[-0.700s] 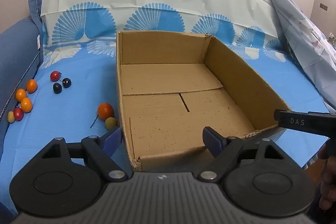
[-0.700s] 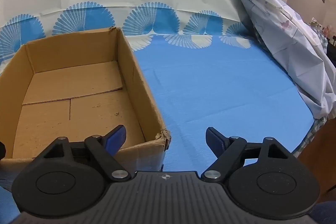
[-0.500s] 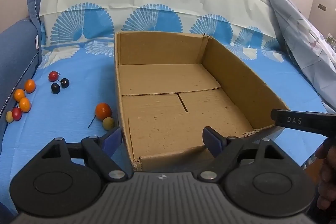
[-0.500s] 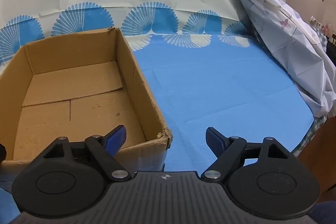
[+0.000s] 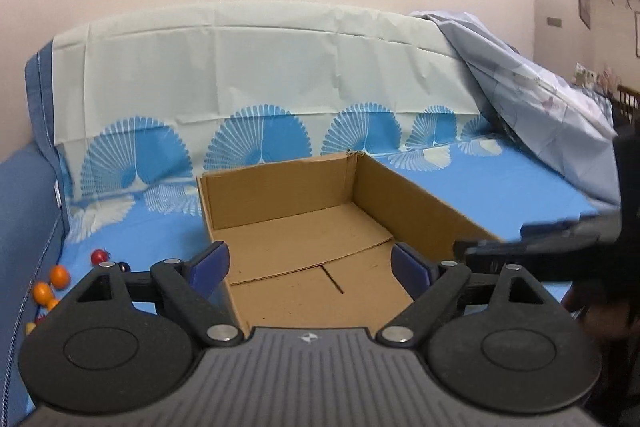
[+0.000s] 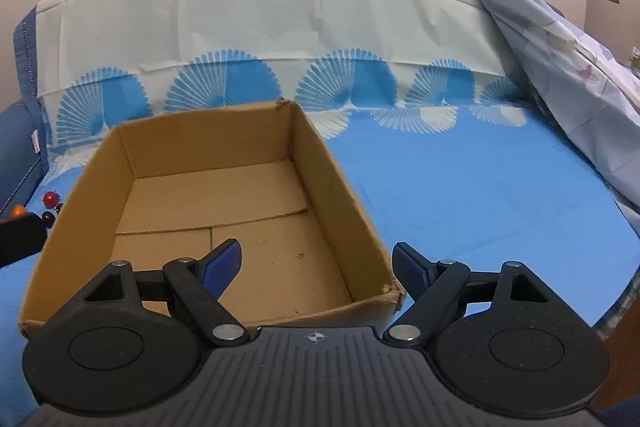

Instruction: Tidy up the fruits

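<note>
An open cardboard box (image 5: 304, 227) is seen on the blue sheet (image 6: 480, 195) of a bed, nothing inside it. The fruits (image 5: 56, 277), small red, orange and dark pieces, are scattered on the sheet near the bed's left edge, just left of the box. The left gripper (image 5: 310, 265) is held over the box's near end, its fingers (image 5: 210, 263) spread wide and holding nothing. The right gripper (image 6: 318, 265) straddles the box's near right corner, fingers likewise wide and unladen.

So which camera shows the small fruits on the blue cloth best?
The left wrist view: several small fruits, orange and red, lie left of the cardboard box, partly behind the left gripper. The right wrist view shows only a few at its left edge.
</note>
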Tool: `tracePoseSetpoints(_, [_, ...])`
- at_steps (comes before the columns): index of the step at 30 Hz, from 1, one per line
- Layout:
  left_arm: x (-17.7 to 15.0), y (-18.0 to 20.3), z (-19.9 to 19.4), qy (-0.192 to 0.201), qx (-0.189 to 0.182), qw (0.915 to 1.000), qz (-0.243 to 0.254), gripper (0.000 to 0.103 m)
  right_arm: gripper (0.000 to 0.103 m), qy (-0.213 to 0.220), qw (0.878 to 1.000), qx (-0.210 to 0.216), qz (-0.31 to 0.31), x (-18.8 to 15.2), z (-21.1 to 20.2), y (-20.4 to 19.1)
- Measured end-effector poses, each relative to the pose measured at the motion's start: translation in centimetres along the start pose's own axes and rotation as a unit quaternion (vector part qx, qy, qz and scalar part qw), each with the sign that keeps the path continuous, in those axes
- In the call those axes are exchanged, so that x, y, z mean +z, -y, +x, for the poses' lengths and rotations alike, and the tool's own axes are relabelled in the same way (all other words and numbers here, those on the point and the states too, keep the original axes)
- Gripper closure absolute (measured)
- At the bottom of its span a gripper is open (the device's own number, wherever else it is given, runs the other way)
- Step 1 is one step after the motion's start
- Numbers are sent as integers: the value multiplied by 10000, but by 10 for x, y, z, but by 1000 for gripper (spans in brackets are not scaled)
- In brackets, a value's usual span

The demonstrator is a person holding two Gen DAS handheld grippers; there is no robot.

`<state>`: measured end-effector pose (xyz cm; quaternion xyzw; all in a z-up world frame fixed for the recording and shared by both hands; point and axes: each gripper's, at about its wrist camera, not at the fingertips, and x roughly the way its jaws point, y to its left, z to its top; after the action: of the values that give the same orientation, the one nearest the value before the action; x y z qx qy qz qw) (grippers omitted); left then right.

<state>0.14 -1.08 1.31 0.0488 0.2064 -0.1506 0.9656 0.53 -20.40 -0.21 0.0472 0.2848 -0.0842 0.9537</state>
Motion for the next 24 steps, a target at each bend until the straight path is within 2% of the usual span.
tracePoseSetpoints(2, [-13, 2, 3, 37, 63, 9999, 156, 12, 19, 13, 9998, -94, -172, -2, 2, -6])
tracePoseSetpoints(4, [-14, 9, 11, -208, 103, 9990, 374, 12, 19, -84, 9996, -100, -253, -4, 6, -7])
tracePoseSetpoints(7, [-14, 10, 6, 144, -2, 9990, 426, 12, 19, -13, 9996, -78, -262, -4, 6, -8])
tracePoseSetpoints(9, [-16, 9, 8, 69, -201, 9991, 368, 12, 19, 16, 9993, -135, -347, -6, 7, -12])
tracePoseSetpoints(15, [-18, 5, 16, -92, -313, 9993, 198, 31, 20, -68, 9989, -84, -455, -6, 9, -20])
tracePoseSetpoints(17, [-17, 1, 19, -166, -287, 9994, 95, 40, 25, -98, 9988, -10, -488, -4, 9, -20])
tracePoseSetpoints(19, [-15, -3, 22, -236, -286, 9993, -16, 47, 40, -126, 9984, 17, -543, -5, 10, -23])
tracePoseSetpoints(20, [-15, -6, 23, -257, -291, 9992, -68, 52, 44, -142, 9984, 43, -541, -5, 10, -24])
tracePoseSetpoints(22, [-14, -9, 25, -267, -284, 9991, -139, 54, 54, -123, 9983, 98, -552, -6, 10, -25])
tracePoseSetpoints(24, [-14, -12, 25, -262, -279, 9991, -184, 55, 55, -76, 9983, 143, -569, -6, 9, -28])
